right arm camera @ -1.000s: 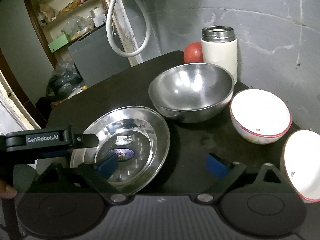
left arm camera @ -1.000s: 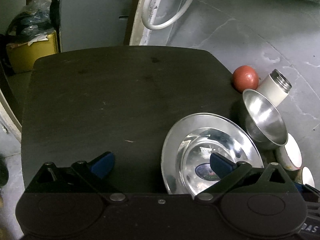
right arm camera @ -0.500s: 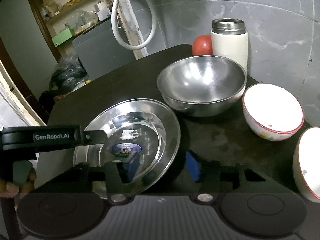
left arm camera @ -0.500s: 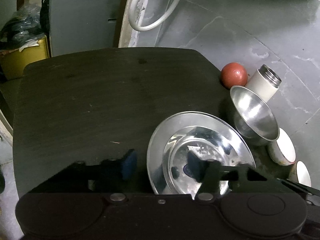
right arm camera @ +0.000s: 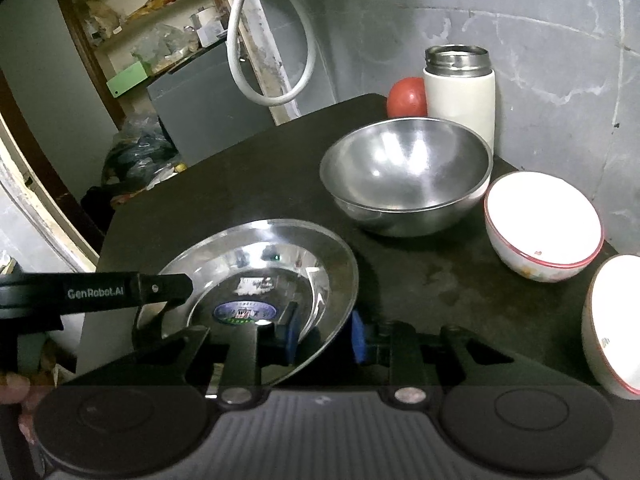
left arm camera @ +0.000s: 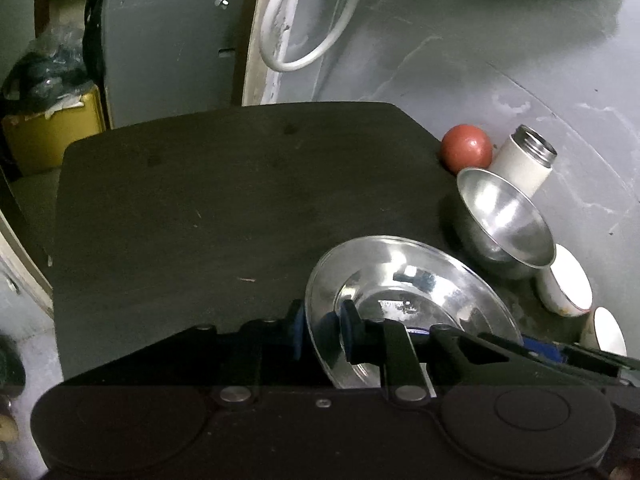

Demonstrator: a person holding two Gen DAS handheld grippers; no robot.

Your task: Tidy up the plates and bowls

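Grubby grey concrete wall (right arm camera: 460,8) behind, with a dark tabletop (left arm camera: 200,200) in front of it. Both grippers are pinched onto the rim of the same steel plate (left arm camera: 400,276). The left gripper (left arm camera: 322,332) has its blue pads squeezed on the plate's left edge, one pad under the rim and one over. The right gripper (right arm camera: 324,332) is clamped on the right edge, and the plate sits tilted between them. Ahead and right of the right gripper sits a big steel mixing bowl (right arm camera: 408,176), with a white thermos flask (right arm camera: 460,92) and a red ball (right arm camera: 406,98) just behind it. Further right is a white bowl with a red rim (right arm camera: 542,226), and another one (right arm camera: 612,320) sits at the frame edge.
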